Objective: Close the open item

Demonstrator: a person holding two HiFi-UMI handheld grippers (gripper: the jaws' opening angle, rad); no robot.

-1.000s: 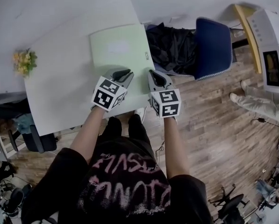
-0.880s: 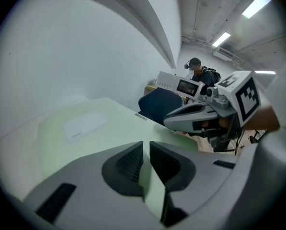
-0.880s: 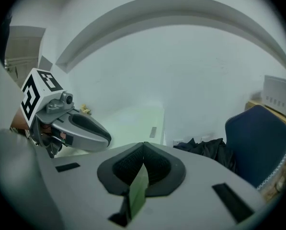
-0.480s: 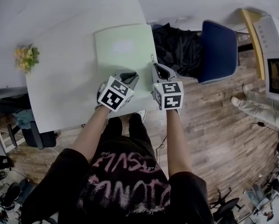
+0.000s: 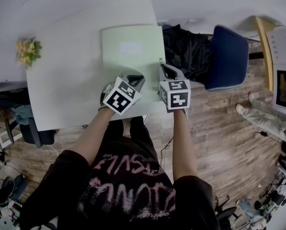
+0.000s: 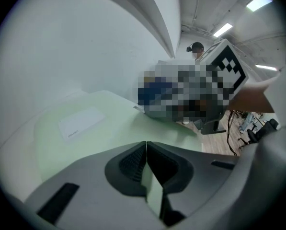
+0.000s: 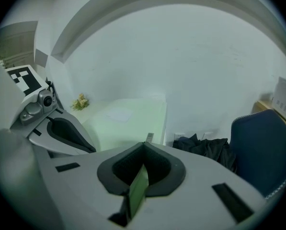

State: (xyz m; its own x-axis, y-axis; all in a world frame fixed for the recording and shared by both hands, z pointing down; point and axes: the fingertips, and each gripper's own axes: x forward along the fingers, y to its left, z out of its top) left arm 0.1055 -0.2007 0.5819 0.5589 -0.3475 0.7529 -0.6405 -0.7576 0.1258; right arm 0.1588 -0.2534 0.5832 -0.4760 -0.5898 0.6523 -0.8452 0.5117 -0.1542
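A large pale green folder [image 5: 133, 56] with a white label [image 5: 130, 48] lies flat on the white table [image 5: 66, 85], its right side along the table's edge. My left gripper [image 5: 136, 77] is over its near edge. Its jaws have just been closing and now stand shut on a thin green strip of the cover [image 6: 152, 186], seen edge-on in the left gripper view [image 6: 146, 145]. My right gripper [image 5: 163, 67] is at the near right corner. It is also shut on a green edge [image 7: 138, 190] in the right gripper view [image 7: 143, 147].
A bunch of yellow flowers [image 5: 27, 50] sits at the table's left end. A blue chair [image 5: 226, 56] with a black garment [image 5: 186, 49] stands just right of the table. A white machine [image 5: 281, 66] and a person's legs [image 5: 257, 111] are farther right on the wood floor.
Both grippers have edged forward along the folder's near edge. The left jaws, slightly apart before, have come together on the green cover.
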